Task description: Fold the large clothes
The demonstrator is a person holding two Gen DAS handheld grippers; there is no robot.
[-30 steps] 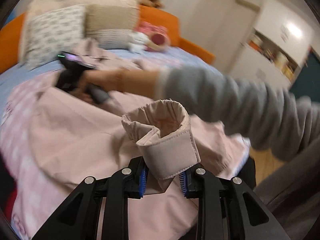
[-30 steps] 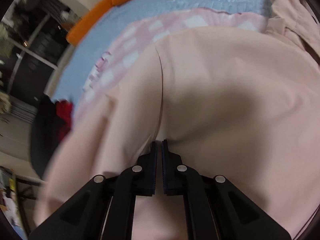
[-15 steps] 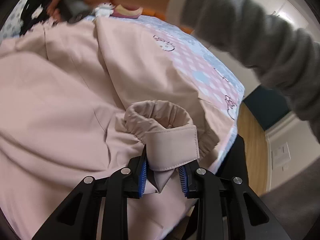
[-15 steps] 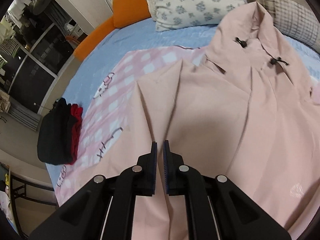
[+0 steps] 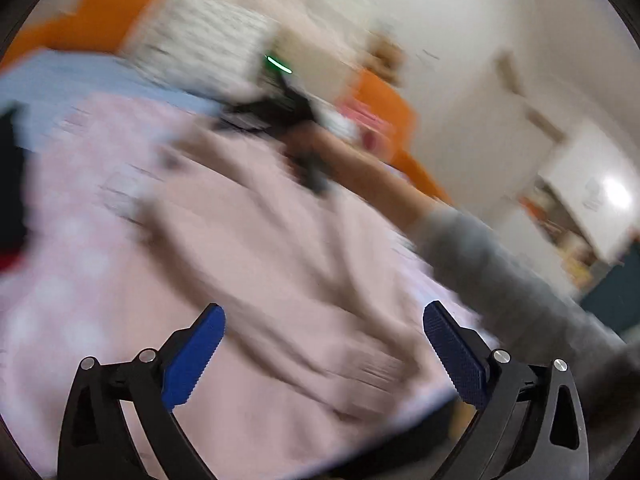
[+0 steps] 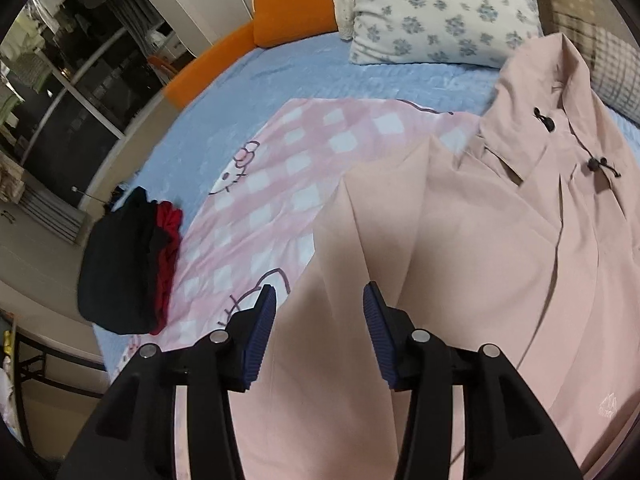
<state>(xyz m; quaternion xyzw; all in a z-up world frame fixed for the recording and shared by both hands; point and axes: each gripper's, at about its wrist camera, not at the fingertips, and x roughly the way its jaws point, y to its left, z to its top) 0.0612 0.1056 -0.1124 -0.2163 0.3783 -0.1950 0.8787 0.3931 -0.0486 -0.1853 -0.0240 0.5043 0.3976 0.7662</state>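
1. Left wrist view: nearest the camera, the left claw (image 5: 324, 344) is seen spread to its widest, its jaws having just been opening, with nothing between the blue pads (image 5: 194, 360). The picture is heavily blurred.
2. Just beyond, the pink coat (image 5: 280, 272) is seen lying below the claw on the bed, released; the cuff cannot be made out in the blur.
3. Further off in this view alone, a forearm in a grey sleeve (image 5: 500, 268) is shown reaching across the coat, with the right claw seen only as a dark smear (image 5: 280, 112).
4. Right wrist view: the right claw (image 6: 318, 320) is seen half parted, its jaws having just been opening, and no cloth is gripped; the coat (image 6: 460, 280) is spread flat below it.
5. Only here are the coat's collar and its two dark toggles (image 6: 596, 166) sharply shown, at the far right.
6. Left of the coat, a pink checked blanket (image 6: 280, 184) is seen beneath it, over a blue sheet (image 6: 320, 80).
7. At the bed's left edge, a black and red pile of clothes (image 6: 128, 268) is shown.
8. Farthest, a flowered pillow (image 6: 440, 12) and an orange headboard (image 6: 288, 4) are seen.
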